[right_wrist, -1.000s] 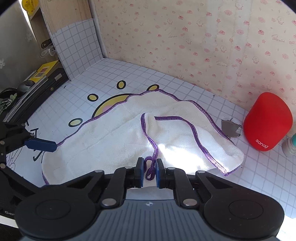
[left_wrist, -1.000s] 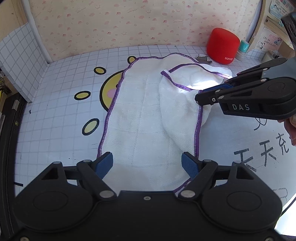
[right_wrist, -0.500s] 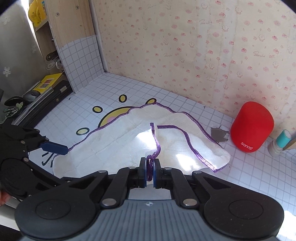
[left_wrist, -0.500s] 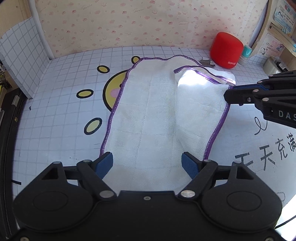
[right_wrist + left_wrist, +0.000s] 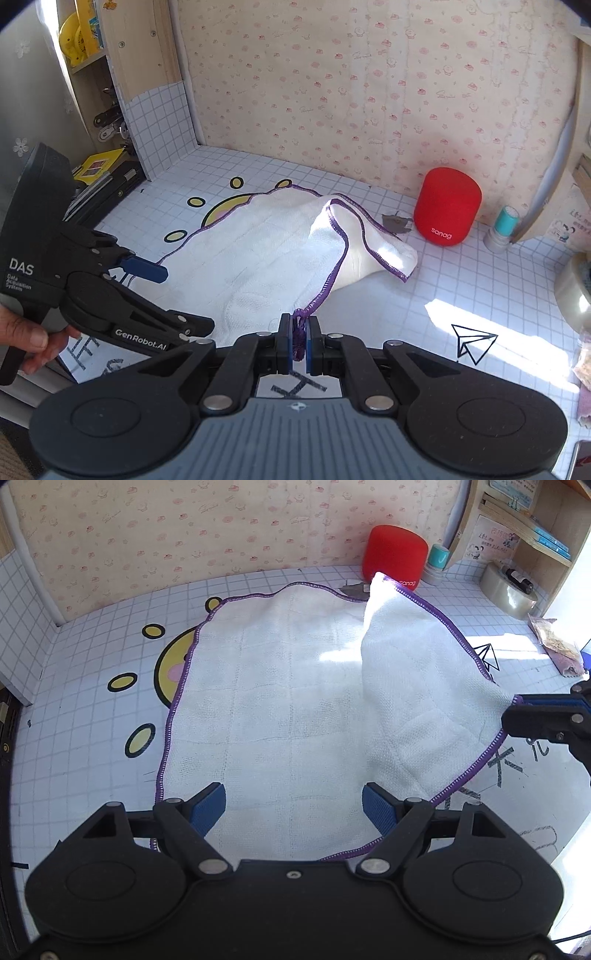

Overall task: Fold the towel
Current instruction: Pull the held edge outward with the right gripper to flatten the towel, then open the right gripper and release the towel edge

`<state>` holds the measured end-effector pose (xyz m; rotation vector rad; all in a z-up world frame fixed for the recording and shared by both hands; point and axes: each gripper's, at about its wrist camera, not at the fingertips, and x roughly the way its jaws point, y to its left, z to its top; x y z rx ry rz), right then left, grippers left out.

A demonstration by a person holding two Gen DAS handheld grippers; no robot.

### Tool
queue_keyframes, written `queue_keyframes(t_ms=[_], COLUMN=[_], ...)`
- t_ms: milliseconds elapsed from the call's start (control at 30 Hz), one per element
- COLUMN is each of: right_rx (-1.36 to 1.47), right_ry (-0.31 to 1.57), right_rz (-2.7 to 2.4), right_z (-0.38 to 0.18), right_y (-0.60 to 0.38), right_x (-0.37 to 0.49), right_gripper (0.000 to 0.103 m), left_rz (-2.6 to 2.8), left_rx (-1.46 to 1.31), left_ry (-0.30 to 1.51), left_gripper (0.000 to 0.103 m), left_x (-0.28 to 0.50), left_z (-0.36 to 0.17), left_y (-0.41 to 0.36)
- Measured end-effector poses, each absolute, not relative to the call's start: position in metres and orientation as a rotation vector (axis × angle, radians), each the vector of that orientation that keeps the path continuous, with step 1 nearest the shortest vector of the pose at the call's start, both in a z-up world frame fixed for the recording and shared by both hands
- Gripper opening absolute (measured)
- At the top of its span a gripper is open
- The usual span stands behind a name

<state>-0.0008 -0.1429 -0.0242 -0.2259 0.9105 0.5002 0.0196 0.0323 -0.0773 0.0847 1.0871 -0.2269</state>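
Since a second ago, the folded-over flap of the white woven towel with purple stitched edging (image 5: 288, 709) is seen drawn back toward three o'clock in the left wrist view, so that more of the cloth's middle is uncovered, and the pinched corner is carried farther from the wall. The right black two-finger gripper with blue pads (image 5: 298, 341) is pressed together on the purple corner loop of the towel, which is held raised, with the hem running taut from the pads toward twelve o'clock. The left black two-finger gripper with blue pads (image 5: 295, 806) is spread wide over the near edge of the towel at six o'clock; its pads are set apart on either side of the cloth and nothing is pinched between them. A hand (image 5: 31, 341) is seen on that gripper's handle at nine o'clock in the right wrist view. The towel is spread on the white grid-patterned tabletop with a yellow cartoon print (image 5: 92, 738). A red rounded cylindrical speaker (image 5: 447, 206) stands by the wall at about one o'clock, just beyond the towel's far corner.
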Motion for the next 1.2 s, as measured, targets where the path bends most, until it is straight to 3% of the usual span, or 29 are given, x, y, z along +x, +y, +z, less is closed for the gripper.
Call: queue_keyframes(t_ms=[733,800,867,933,1200], right_rx=[-0.183,-0.197,-0.215,-0.245,-0.278], right_ry=[1.077,1.080,1.071,1.055,0.923], right_rz=[0.300,0.293,0.277,0.249,0.258], right_z=[-0.066,-0.067,-0.065,-0.060,-0.020], right_y=[-0.202,-0.202,-0.202,-0.202,-0.192], right_x=[-0.058,-0.058,-0.058,-0.055,-0.020], right_gripper=[0.006,0.011,0.037,0.050,0.063], left_rz=[-0.327,-0.331,-0.330,-0.327,-0.301], left_rx=[0.159,0.162,0.167,0.174,0.190], left_ry=[1.102,1.104,1.103,1.101,1.105], left_gripper=[0.082,0.082,0.082,0.082,0.082], left_x=[0.006,0.005,0.004,0.004,0.007], left_z=[-0.088,-0.089,-0.089,-0.089,-0.092], left_y=[0.011,0.009,0.008,0.008,0.007])
